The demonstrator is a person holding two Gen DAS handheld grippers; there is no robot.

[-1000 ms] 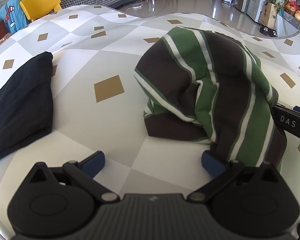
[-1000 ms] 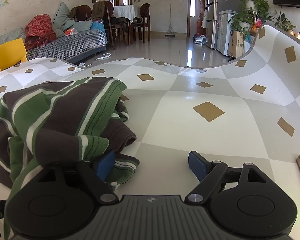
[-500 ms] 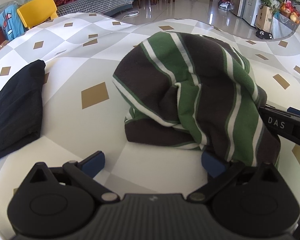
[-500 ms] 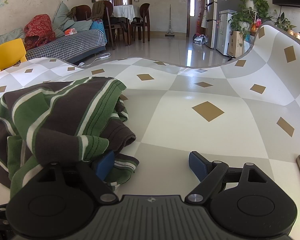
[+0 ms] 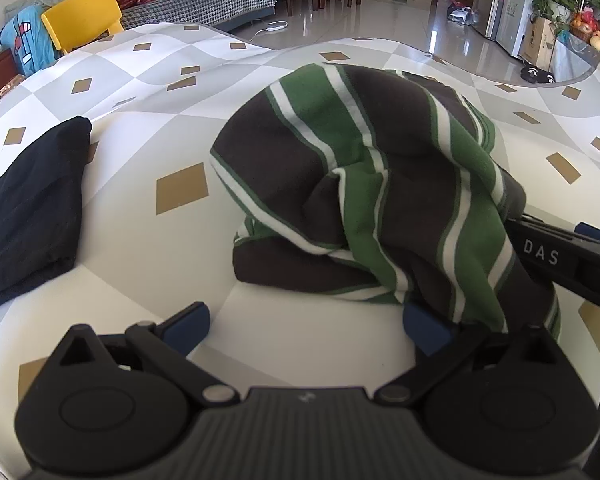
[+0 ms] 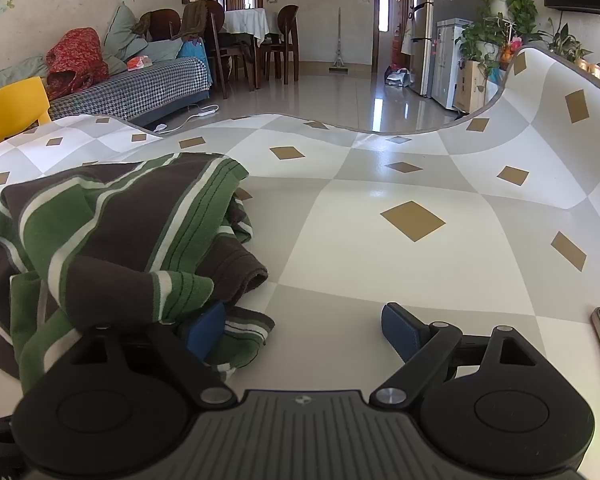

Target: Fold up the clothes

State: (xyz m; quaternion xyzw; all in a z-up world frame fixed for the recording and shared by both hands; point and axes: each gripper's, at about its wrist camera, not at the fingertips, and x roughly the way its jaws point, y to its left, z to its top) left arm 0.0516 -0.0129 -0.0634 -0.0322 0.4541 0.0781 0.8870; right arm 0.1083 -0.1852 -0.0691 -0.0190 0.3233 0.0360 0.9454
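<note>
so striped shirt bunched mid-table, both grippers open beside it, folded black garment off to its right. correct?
Not quite. The black garment lies to the left of the striped shirt, as the left wrist view shows. The rest holds: shirt bunched on the table, left gripper and right gripper open beside it.

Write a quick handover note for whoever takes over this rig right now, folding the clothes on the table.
Left gripper: open, holding nothing; striped shirt drapes over its right finger.
Right gripper: jaws opening, pads not pressing; shirt hem lies against its left finger.
Shirt sits crumpled in a heap on the checked table cover, between the two grippers.
A black garment lies to the left, apart from the shirt; cannot tell whether it is fully folded.
Done: nothing on the shirt.
Left: spread it flat, then fold it.
</note>
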